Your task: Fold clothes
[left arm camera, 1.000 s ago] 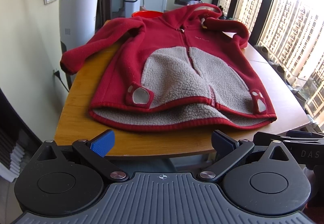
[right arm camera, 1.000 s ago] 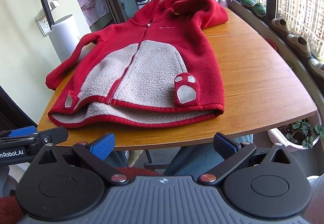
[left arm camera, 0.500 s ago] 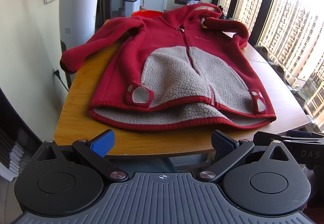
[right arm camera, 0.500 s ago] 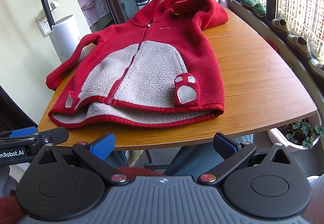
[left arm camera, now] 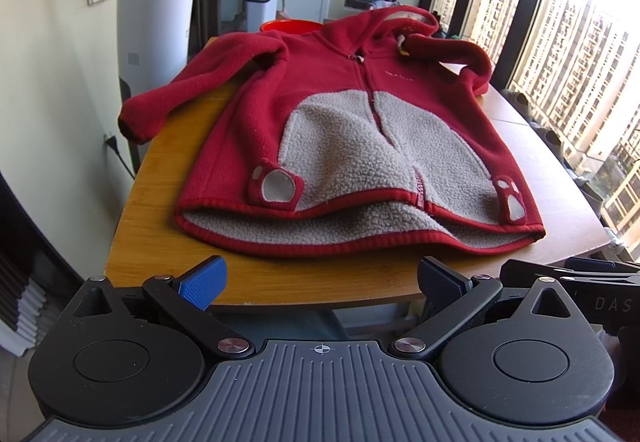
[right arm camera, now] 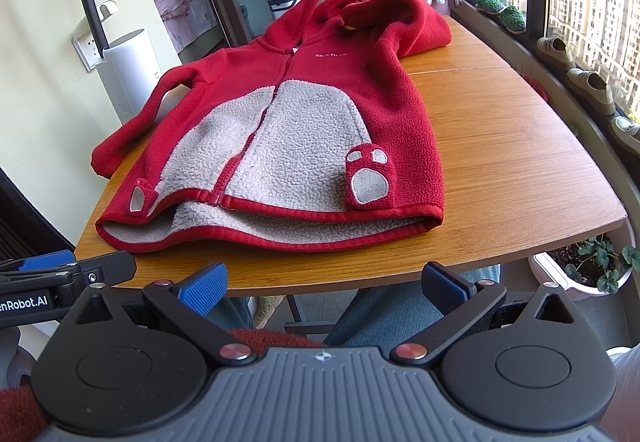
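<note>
Holding both grippers just off the near edge of the wooden table [left arm camera: 168, 202], I have the red fleece jacket [left arm camera: 352, 102] laid out flat in front of me, front side up, zipped, with its hood [left arm camera: 400, 16] at the table's far end and its hem [left arm camera: 360, 242] close to the near edge. My left gripper [left arm camera: 320, 280] has its blue-padded fingers [left arm camera: 202, 282] spread wide and holds nothing; it hangs short of the table, apart from the hem. My right gripper [right arm camera: 324, 282] is likewise spread wide and empty, also short of the table edge, with my trouser legs visible below it.

On the jacket, a grey fleece panel [right arm camera: 288, 138] covers the lower front on both sides of the zipper [right arm camera: 256, 134], and a paw-shaped pocket [right arm camera: 369, 180] sits near each lower corner. One sleeve [left arm camera: 192, 94] runs out over the table's left edge towards a white cylindrical appliance [left arm camera: 156, 34] standing by the wall. The other sleeve [right arm camera: 400, 22] is bent across beside the hood. The table's right half [right arm camera: 500, 146] lies bare beside the jacket, and shoes [right arm camera: 588, 84] line the window ledge beyond it. A potted plant [right arm camera: 588, 266] stands below the table's right corner.
</note>
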{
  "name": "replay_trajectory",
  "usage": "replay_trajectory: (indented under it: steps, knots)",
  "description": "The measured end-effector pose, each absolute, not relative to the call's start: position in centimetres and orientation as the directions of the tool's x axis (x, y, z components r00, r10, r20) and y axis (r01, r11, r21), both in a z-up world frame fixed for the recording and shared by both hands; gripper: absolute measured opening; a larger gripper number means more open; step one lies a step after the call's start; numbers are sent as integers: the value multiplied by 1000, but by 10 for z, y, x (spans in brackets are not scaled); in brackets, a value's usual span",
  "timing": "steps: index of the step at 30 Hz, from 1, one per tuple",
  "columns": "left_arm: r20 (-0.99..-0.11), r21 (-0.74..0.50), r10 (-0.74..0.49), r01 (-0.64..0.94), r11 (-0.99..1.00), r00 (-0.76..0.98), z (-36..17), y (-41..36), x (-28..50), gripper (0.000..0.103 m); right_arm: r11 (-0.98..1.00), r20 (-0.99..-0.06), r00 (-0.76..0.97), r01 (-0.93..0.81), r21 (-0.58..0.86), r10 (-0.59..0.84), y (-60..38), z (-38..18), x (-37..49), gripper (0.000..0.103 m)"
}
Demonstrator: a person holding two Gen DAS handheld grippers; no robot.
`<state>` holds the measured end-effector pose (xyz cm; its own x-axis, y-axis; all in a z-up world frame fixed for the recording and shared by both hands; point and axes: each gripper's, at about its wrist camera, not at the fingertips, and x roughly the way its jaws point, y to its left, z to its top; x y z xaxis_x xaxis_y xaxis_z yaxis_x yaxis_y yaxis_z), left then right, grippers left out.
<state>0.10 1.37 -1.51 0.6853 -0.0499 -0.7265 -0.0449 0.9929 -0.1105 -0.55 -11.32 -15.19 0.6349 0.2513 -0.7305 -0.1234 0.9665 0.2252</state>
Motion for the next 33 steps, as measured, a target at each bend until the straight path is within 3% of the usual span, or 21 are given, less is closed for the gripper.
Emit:
replay_trajectory:
  steps: [33]
  knots:
    - [-736, -101, -50, -37, 994, 675, -16, 13, 3, 103, 967, -732, 633, -133, 216, 250, -112, -151, -6, 103]
